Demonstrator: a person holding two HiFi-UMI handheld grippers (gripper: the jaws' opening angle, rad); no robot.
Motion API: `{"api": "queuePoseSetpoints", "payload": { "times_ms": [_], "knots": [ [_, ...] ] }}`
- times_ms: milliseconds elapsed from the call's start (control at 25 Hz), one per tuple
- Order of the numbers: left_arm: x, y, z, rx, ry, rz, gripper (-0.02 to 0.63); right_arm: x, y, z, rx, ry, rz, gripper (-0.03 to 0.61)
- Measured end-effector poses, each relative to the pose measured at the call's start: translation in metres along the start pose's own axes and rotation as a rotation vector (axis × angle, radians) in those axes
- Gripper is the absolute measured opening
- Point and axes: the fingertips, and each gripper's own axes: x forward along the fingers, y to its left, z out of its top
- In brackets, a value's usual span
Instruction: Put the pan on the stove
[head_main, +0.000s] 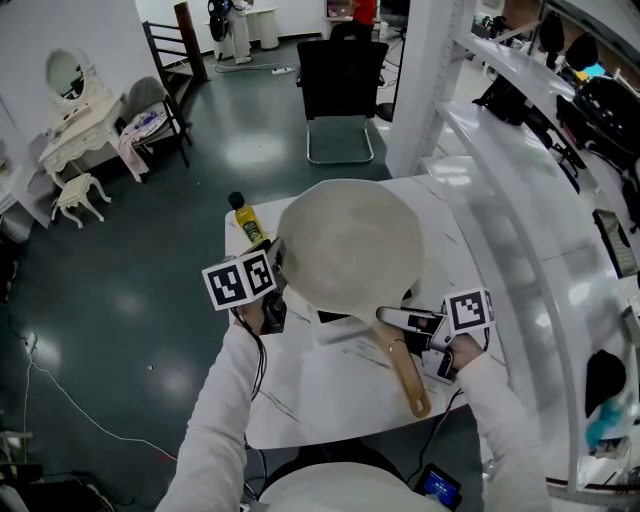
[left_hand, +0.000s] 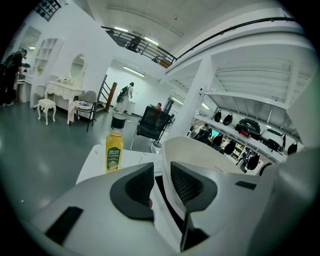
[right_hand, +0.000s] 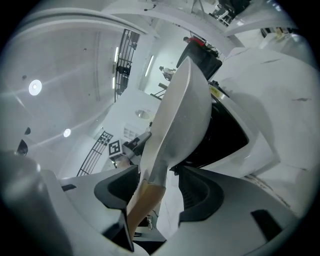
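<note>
A cream pan (head_main: 350, 245) with a wooden handle (head_main: 408, 380) rests on a black-topped stove (head_main: 335, 318) on the white table (head_main: 320, 405). My left gripper (head_main: 280, 262) is at the pan's left rim; in the left gripper view the jaws (left_hand: 162, 182) stand slightly apart, with the pan's wall (left_hand: 200, 155) rising just beyond them. My right gripper (head_main: 396, 332) straddles the handle near the pan. In the right gripper view its jaws (right_hand: 157, 192) are wide, the handle (right_hand: 142, 200) passes between them closer to the left jaw, and the stove's dark top (right_hand: 227, 135) shows under the pan (right_hand: 175, 115).
A yellow oil bottle (head_main: 247, 222) with a black cap stands at the table's left edge, just beyond my left gripper, and shows too in the left gripper view (left_hand: 114, 149). A black chair (head_main: 340, 90) stands beyond the table. White shelving (head_main: 560, 160) runs along the right.
</note>
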Motion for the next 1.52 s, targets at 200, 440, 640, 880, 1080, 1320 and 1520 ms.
{"api": "queuePoseSetpoints", "payload": {
  "times_ms": [200,440,640,880,1080,1320,1520],
  "knots": [
    [-0.017,-0.002,-0.001,-0.016,-0.020,-0.024,0.118,-0.020,-0.003,0.001,-0.055,-0.036,-0.111,0.261],
    [-0.040,-0.012,0.007,0.013,-0.064,-0.054,0.117,-0.047,-0.004,0.009,-0.114,-0.115,-0.237,0.261],
    [-0.065,-0.015,0.015,0.068,-0.110,-0.037,0.085,-0.078,0.003,0.016,-0.164,-0.215,-0.360,0.210],
    [-0.096,-0.032,0.019,0.144,-0.171,-0.049,0.049,-0.099,0.036,0.017,-0.261,-0.330,-0.385,0.141],
    [-0.126,-0.058,0.018,0.228,-0.220,-0.094,0.028,-0.117,0.066,0.005,-0.350,-0.407,-0.451,0.076],
    [-0.162,-0.085,0.008,0.322,-0.268,-0.154,0.017,-0.115,0.111,-0.024,-0.484,-0.452,-0.441,0.028],
    [-0.196,-0.101,0.001,0.366,-0.304,-0.201,0.017,-0.110,0.140,-0.052,-0.574,-0.485,-0.465,0.026]
  ]
}}
